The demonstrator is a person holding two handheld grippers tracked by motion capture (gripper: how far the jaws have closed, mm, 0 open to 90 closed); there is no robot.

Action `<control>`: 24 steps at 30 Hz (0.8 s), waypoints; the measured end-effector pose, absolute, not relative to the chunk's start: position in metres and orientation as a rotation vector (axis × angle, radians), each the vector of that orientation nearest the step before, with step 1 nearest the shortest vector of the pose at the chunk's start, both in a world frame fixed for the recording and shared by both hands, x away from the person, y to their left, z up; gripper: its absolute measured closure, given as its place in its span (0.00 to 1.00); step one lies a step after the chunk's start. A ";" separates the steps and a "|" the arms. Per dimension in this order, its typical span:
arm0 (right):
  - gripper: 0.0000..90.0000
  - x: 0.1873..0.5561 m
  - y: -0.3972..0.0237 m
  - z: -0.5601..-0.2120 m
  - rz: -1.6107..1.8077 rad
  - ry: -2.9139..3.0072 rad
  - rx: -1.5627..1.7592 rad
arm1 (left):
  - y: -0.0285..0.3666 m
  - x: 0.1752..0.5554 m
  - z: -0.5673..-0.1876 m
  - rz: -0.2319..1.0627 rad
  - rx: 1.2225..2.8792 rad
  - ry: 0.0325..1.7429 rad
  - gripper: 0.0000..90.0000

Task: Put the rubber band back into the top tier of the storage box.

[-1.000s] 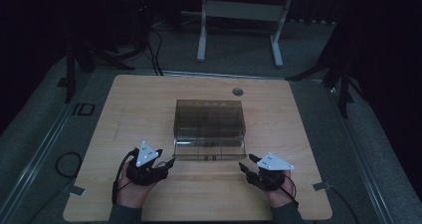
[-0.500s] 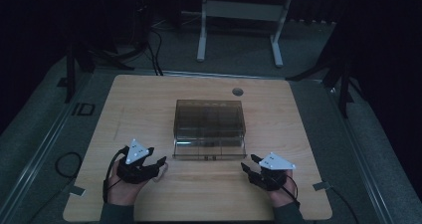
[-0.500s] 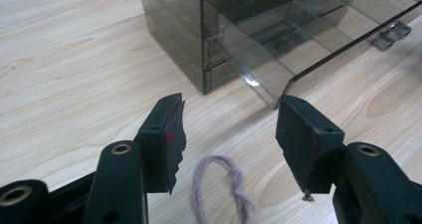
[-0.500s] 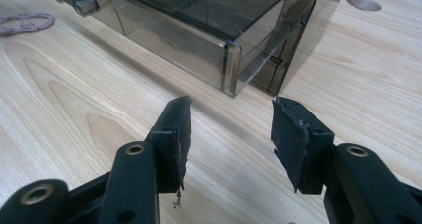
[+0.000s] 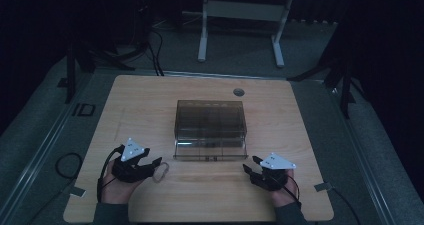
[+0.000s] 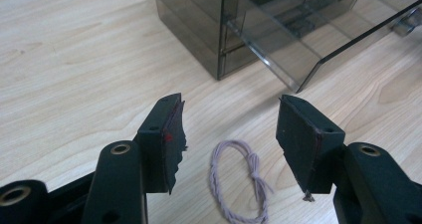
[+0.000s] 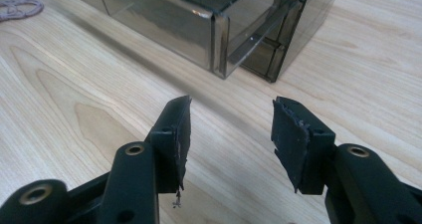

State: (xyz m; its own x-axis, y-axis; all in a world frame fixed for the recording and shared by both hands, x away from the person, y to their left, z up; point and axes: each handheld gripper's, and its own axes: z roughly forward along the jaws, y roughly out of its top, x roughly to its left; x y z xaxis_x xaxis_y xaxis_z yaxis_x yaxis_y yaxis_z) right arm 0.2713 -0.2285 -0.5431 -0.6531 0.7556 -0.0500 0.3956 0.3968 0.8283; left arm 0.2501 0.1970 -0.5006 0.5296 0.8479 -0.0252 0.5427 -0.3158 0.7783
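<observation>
High view: wooden table [image 5: 150, 100] seen from above, smoky clear drawer box [image 5: 210, 120] at centre with its bottom drawer [image 5: 210, 150] pulled out toward 6 o'clock. At 8 o'clock from the box, left gripper [image 5: 156, 163] released, jaws apart, nothing clasped. Loop of pale twisted cord [image 5: 160, 172] flat on the wood just beside its jaw tips, between them but untouched in the left gripper view [image 6: 240, 179]. At 4 o'clock, right gripper [image 5: 250, 166] likewise released, jaws apart over bare wood, aimed at the box.
</observation>
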 end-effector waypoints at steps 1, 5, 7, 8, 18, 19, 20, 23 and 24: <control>0.55 0.272 -0.228 -0.544 1.156 2.242 0.993 | 0.197 0.251 -0.501 0.503 2.010 1.127 0.50; 0.55 0.274 -0.229 -0.547 1.147 2.246 1.003 | 0.195 0.255 -0.504 0.480 2.044 1.130 0.50; 0.55 0.276 -0.230 -0.548 1.144 2.247 1.008 | 0.194 0.256 -0.507 0.467 2.060 1.131 0.50; 0.55 0.276 -0.230 -0.549 1.140 2.249 1.014 | 0.194 0.257 -0.507 0.466 2.072 1.132 0.50; 0.55 0.280 -0.234 -0.554 1.132 2.256 1.040 | 0.190 0.266 -0.514 0.398 2.154 1.187 0.47; 0.55 0.281 -0.234 -0.554 1.129 2.257 1.042 | 0.190 0.266 -0.514 0.392 2.160 1.194 0.47; 0.55 0.281 -0.234 -0.554 1.128 2.259 1.044 | 0.190 0.266 -0.515 0.390 2.165 1.197 0.47; 0.55 0.282 -0.234 -0.555 1.126 2.260 1.049 | 0.189 0.267 -0.515 0.379 2.178 1.200 0.46; 0.55 0.282 -0.234 -0.555 1.126 2.261 1.047 | 0.189 0.267 -0.516 0.367 2.196 1.200 0.46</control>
